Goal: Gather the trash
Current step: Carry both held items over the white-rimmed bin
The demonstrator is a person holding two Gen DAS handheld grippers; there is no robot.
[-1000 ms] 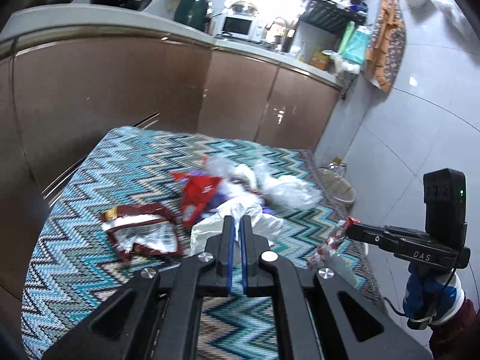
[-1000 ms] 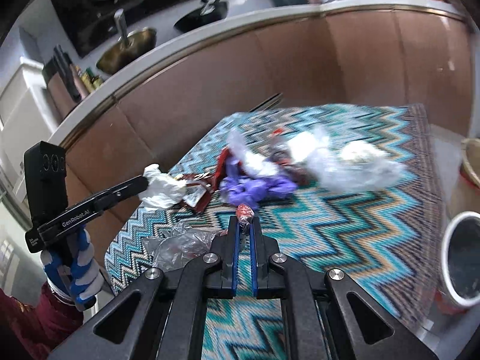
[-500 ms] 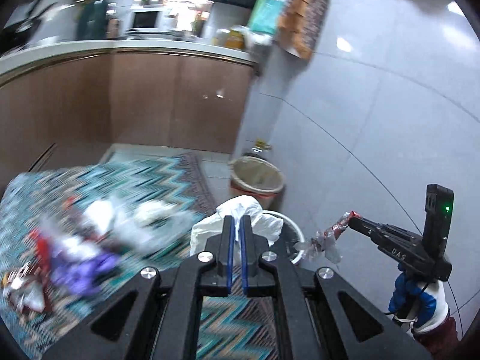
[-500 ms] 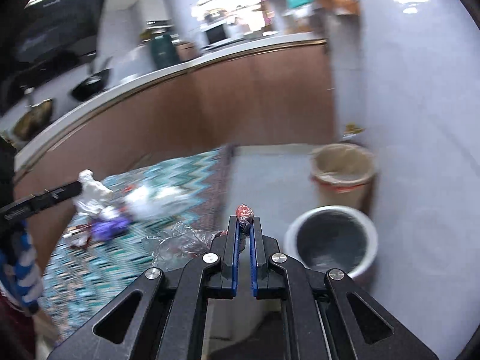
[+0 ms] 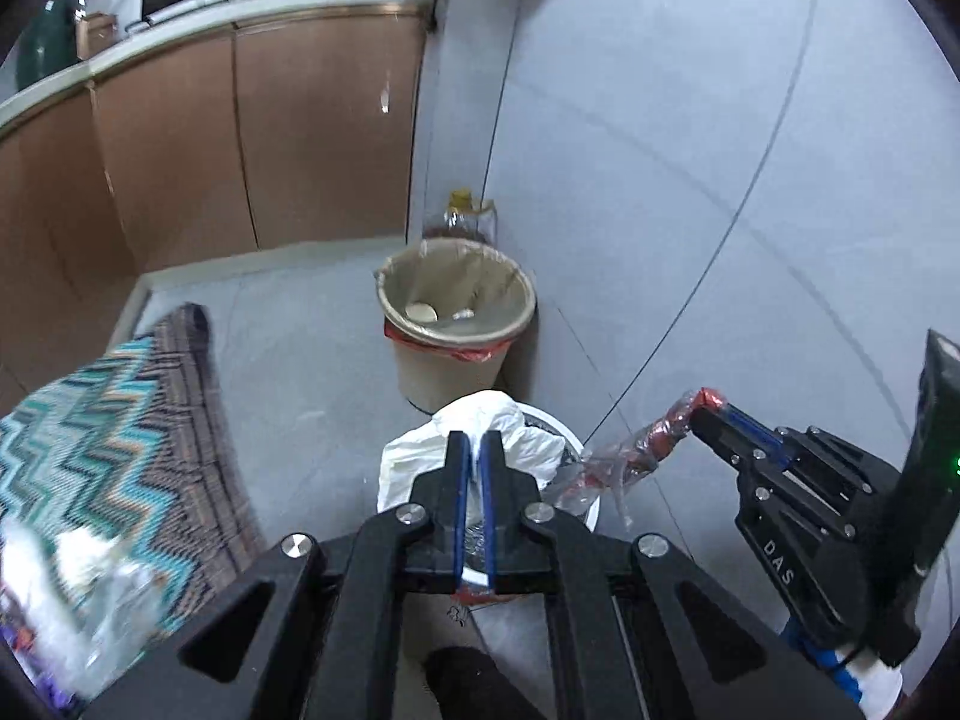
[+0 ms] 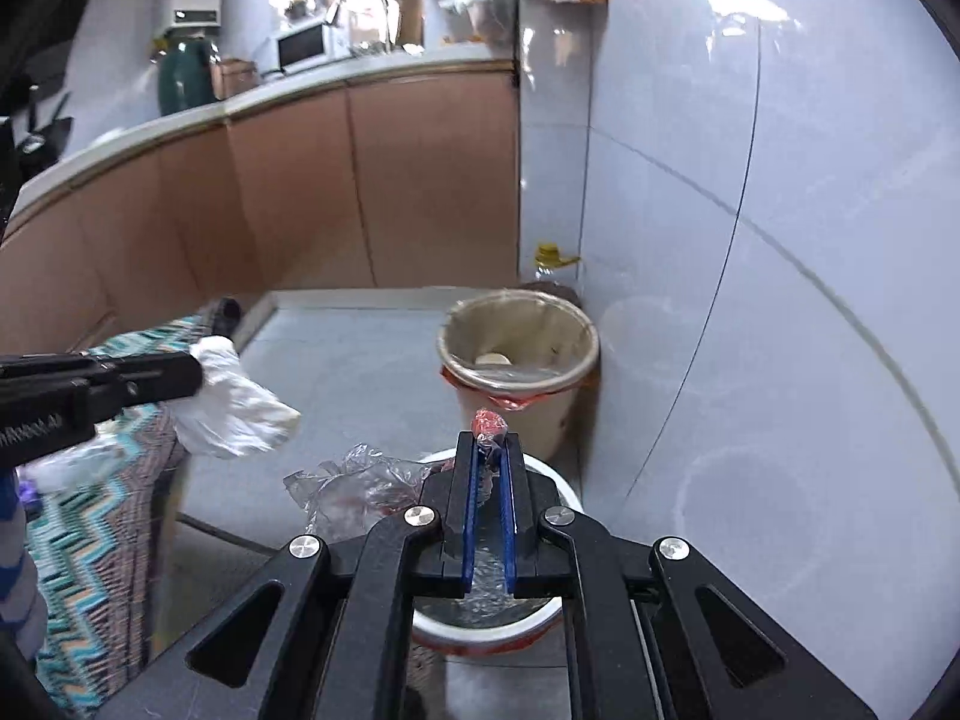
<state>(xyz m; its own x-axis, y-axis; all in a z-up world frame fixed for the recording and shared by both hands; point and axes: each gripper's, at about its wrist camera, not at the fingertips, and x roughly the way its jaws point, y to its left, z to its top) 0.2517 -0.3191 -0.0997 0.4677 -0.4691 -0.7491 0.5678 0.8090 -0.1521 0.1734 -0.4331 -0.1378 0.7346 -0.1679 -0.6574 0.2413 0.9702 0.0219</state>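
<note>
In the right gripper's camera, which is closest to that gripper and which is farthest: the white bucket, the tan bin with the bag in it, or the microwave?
From the right gripper:
1. White bucket, right under the fingers.
2. Tan bin, just beyond, by the wall.
3. Microwave, far off on the counter, upper left.

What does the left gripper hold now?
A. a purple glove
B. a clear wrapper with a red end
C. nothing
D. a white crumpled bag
D: the left gripper is shut on the white bag; the clear wrapper is in the right gripper.
</note>
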